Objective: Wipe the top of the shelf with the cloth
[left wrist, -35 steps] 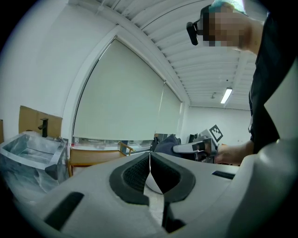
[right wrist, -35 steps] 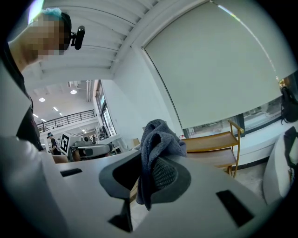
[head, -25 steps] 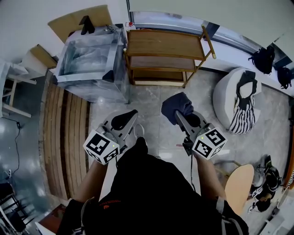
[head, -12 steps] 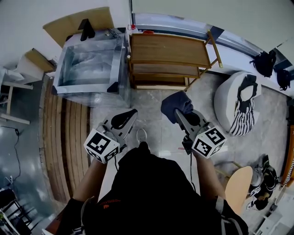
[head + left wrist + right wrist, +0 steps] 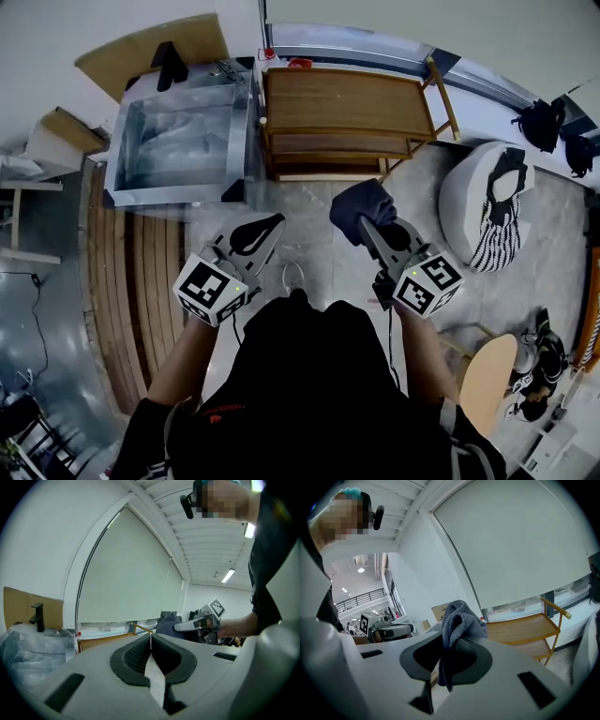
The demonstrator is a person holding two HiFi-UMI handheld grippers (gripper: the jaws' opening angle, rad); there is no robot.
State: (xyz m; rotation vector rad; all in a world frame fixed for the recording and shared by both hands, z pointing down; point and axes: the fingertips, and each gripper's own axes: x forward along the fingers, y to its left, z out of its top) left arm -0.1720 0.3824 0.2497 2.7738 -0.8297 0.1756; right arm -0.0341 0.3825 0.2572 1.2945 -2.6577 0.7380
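Note:
A wooden shelf (image 5: 342,91) with three tiers stands against the far wall; its top board is bare. My right gripper (image 5: 367,225) is shut on a dark blue-grey cloth (image 5: 361,208), which bunches up ahead of the jaws, short of the shelf's front. The cloth (image 5: 459,623) rises above the black pads in the right gripper view, with the shelf (image 5: 525,625) beyond it. My left gripper (image 5: 267,225) is shut with nothing in it, its jaws pressed together (image 5: 150,651), and it hovers over the floor left of the cloth.
A clear plastic-covered box (image 5: 183,136) stands left of the shelf, with cardboard (image 5: 141,52) behind it. A white beanbag with a striped bag (image 5: 487,211) is at the right. A round wooden stool (image 5: 487,380) and shoes are at the lower right.
Both grippers and the view have drifted slightly toward the shelf. The cloth stays held in the right gripper; the left stays shut.

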